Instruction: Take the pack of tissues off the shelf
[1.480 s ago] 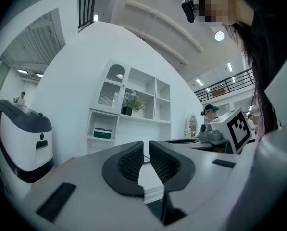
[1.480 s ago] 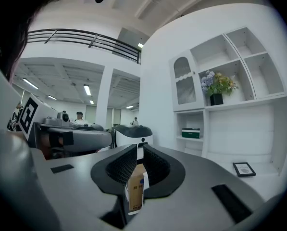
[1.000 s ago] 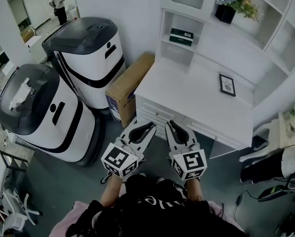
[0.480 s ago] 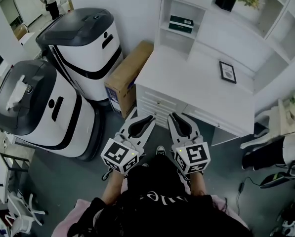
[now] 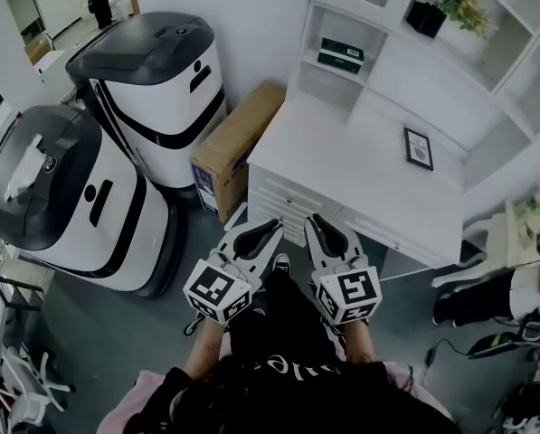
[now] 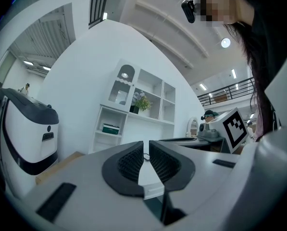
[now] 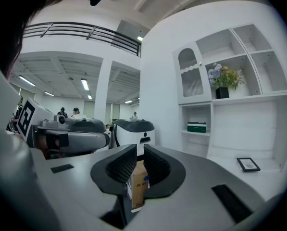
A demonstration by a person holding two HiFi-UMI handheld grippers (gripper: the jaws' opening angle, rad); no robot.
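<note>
Sitting about in the middle of a small shelf (image 5: pixel 311 59) is the pack of tissues (image 5: pixel 341 55), green and flat, and it is not touched by anything. That shelf is found in the open box of shelves at the back left corner of the white worktop (image 5: pixel 342 183). A small picture frame (image 5: pixel 419 148) is laid near the back edge of the worktop, to the right of the pack, and a dark flower pot (image 5: pixel 426 18) with blue and yellow flowers is kept on a higher shelf. Both grippers are held up in front of the worktop's front edge, well apart from the pack. The left gripper (image 5: pixel 273 228) is closed up tight, with its two jaws pressed together, and nothing is held in it. The right gripper (image 5: pixel 317 221) is closed the same way, with nothing held. Only a bit of the brown cardboard box (image 5: pixel 236 143) is seen far behind the thin gap of its jaws in the right gripper view. That cardboard box is stood on the floor just beside the worktop's left edge. Two big white and black machines (image 5: pixel 152 89) are parked on the other side of the box.
</note>
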